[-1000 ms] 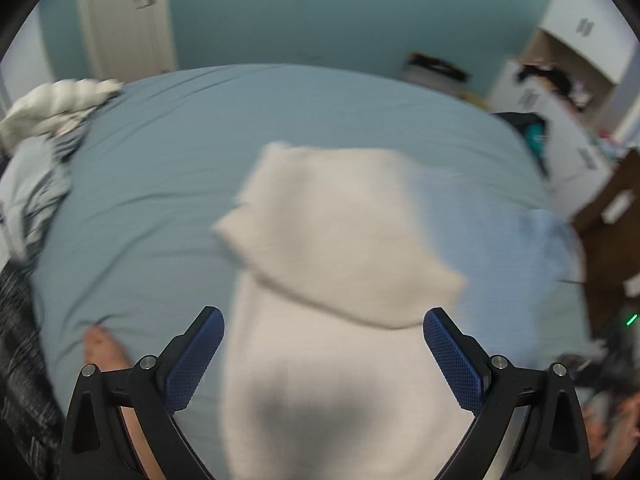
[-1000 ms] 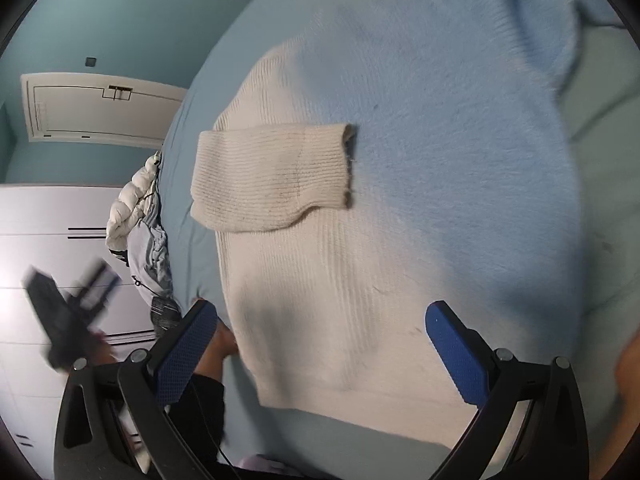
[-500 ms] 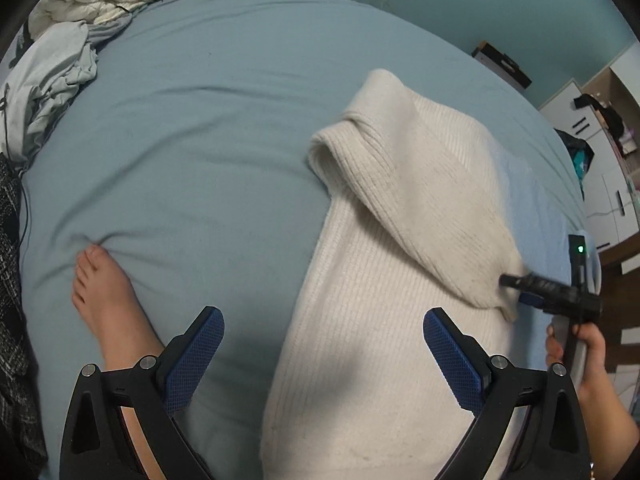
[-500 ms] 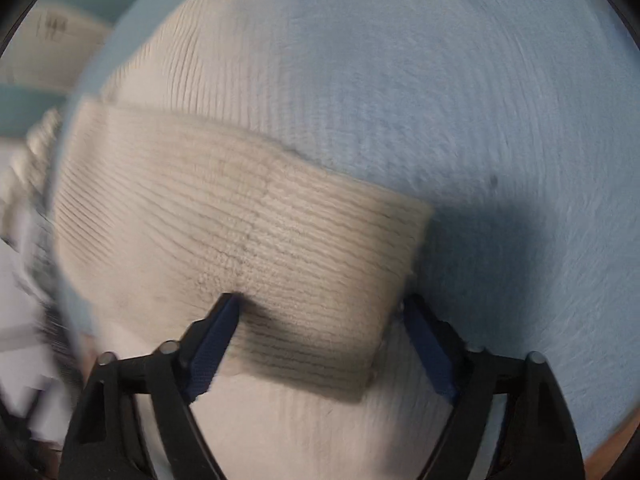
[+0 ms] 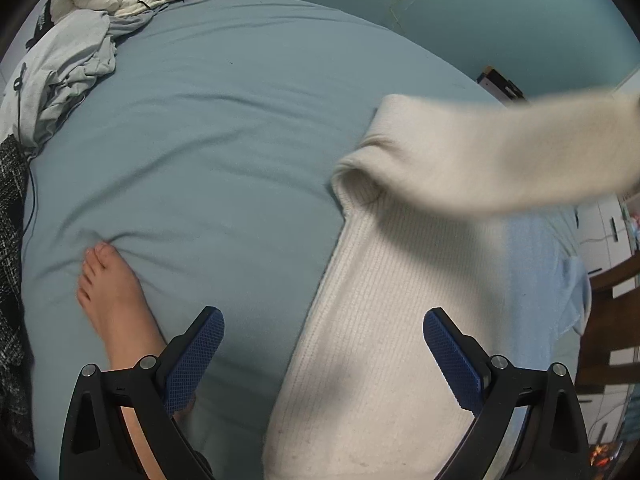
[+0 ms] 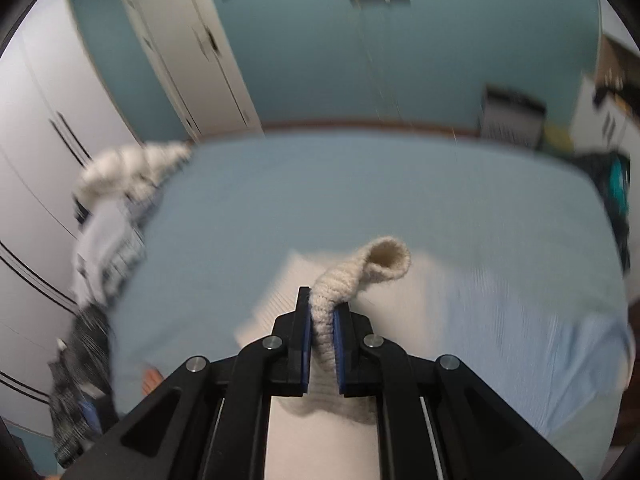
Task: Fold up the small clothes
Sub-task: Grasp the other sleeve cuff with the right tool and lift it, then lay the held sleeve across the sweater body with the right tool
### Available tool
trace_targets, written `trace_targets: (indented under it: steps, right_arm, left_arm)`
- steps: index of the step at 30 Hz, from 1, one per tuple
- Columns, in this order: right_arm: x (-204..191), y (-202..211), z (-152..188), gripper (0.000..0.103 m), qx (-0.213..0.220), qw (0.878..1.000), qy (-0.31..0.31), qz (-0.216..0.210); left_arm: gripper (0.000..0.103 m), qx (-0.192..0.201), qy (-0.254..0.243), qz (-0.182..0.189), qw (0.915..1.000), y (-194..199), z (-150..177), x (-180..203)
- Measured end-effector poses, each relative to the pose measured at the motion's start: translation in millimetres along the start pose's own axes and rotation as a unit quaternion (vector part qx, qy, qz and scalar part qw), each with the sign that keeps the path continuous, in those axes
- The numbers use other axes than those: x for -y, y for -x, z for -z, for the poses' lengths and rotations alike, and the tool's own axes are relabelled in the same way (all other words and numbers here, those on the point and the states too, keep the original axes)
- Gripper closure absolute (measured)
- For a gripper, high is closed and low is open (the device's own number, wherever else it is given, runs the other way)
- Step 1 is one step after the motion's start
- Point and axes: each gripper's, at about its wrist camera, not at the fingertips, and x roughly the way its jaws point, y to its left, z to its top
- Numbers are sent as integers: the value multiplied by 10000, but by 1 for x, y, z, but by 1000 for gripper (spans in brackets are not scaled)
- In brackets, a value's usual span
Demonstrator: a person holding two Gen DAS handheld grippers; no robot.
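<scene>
A cream knitted sweater (image 5: pixel 372 352) lies flat on the blue bed sheet (image 5: pixel 208 152). Its sleeve (image 5: pixel 500 152) is lifted and stretches blurred toward the right edge in the left wrist view. My right gripper (image 6: pixel 322 320) is shut on the sleeve's ribbed cuff (image 6: pixel 384 262), high above the bed, with the cuff end curling past the fingertips. My left gripper (image 5: pixel 322 344) hangs open over the sweater's left edge, nothing between its blue pads (image 5: pixel 196 354).
A person's bare foot (image 5: pixel 112 292) rests on the sheet by my left finger. A pile of clothes and a white duvet (image 5: pixel 92 12) sit at the far left corner. A light blue garment (image 6: pixel 540 312) lies under the sweater's right side. Wooden furniture (image 5: pixel 612 320) stands at right.
My right gripper closed on the sleeve cuff and lifted it high off the sweater. The left gripper dropped closer to the bed a second ago and has since held still, open.
</scene>
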Motion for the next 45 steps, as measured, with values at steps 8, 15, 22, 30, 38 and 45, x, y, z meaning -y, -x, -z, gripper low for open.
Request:
trace_targets:
  steps: [8, 15, 22, 30, 38, 45]
  right_arm:
    - [-9, 101, -56, 97, 899, 9957, 45, 218]
    - [57, 48, -47, 97, 571, 9955, -125, 751]
    - [196, -28, 40, 92, -271, 9844, -1370, 1070]
    - [338, -73, 198, 52, -1401, 9243, -3268, 1386]
    - [341, -94, 254, 52, -1633, 8687, -4651, -489]
    - [338, -109, 218, 60, -1142, 8917, -4377, 172]
  left_arm:
    - [2, -51, -291, -80, 9995, -5, 3, 12]
    - [2, -145, -974, -438, 9942, -17, 14, 31]
    - [2, -372, -1346, -828, 9867, -39, 26, 44]
    - [2, -410, -2457, -1623, 9548, -62, 38, 76]
    - [2, -140, -2989, -1458, 9430, -97, -10, 125]
    - [2, -73, -3089, -2064, 9284, -172, -35, 133]
